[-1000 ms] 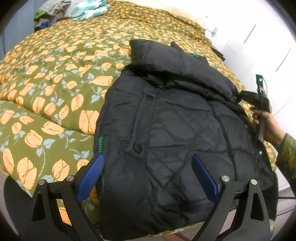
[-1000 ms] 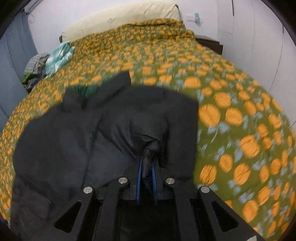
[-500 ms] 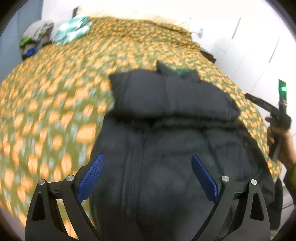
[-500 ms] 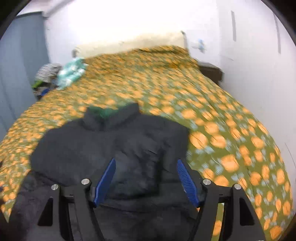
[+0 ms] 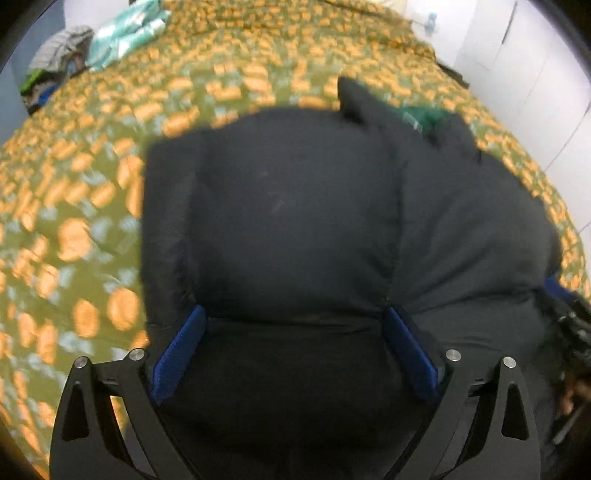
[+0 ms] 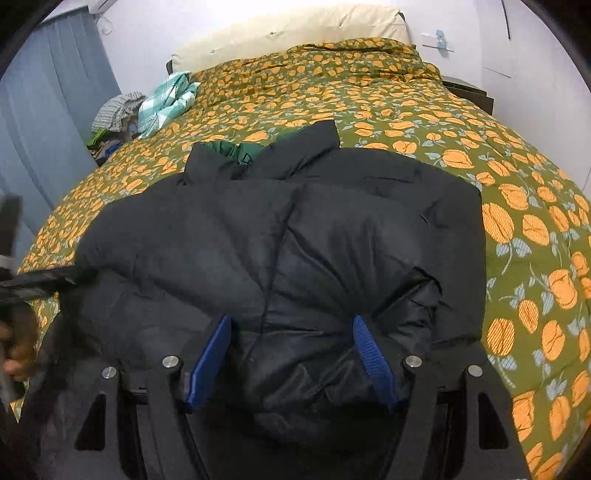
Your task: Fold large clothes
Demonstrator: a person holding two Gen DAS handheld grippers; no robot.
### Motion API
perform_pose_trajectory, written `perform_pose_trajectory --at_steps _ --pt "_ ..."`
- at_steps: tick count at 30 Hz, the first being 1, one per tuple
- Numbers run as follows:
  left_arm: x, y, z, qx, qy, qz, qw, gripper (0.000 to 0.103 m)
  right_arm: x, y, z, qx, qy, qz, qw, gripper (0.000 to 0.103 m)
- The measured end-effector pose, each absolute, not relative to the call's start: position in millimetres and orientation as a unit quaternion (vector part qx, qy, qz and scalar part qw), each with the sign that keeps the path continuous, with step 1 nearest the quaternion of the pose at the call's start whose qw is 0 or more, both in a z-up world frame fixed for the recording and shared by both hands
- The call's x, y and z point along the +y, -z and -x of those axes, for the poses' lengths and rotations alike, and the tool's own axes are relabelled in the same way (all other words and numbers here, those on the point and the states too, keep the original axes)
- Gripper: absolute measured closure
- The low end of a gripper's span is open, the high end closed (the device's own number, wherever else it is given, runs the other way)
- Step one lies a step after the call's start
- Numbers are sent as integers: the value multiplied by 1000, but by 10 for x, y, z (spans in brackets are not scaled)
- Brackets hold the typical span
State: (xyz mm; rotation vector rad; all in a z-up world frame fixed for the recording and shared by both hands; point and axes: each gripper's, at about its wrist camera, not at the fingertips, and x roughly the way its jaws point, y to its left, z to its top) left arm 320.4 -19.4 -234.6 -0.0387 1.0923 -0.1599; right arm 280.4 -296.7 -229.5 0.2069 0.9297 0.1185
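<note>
Right claw (image 6: 290, 347) released sleeve, now spread over black jacket (image 6: 280, 236); left claw (image 5: 295, 339) spread, empty.

The bed (image 6: 424, 110) is covered by an olive-green quilt (image 6: 524, 236) printed with orange flowers and pale blue leaves. A cream pillow (image 6: 295, 33) lies at the head end against the wall. A black puffer jacket (image 6: 295, 236) lies flat on the quilt at the near end, collar toward the pillow, green lining visible at the neck. A teal-and-white checked cloth (image 6: 166, 99) rests on the quilt's far left edge, just beside a grey striped garment (image 6: 114, 107).
</note>
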Motion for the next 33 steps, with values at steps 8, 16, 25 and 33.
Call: perform_pose_trajectory --at_steps 8,16,25,33 --pt "-187 2365 -3161 530 87 13 844 7 -3001 2441 -2826 450 -58 -110 884 33" --pt "-140 1696 -3230 481 95 38 871 8 -3012 2458 -2835 447 -62 -123 884 33" --pt "124 2444 -3798 536 51 93 837 0 -3004 2490 -2817 441 -66 -123 887 33" --pt "92 2220 -3736 528 53 74 845 3 -2998 2523 -2790 435 -64 -127 889 33"
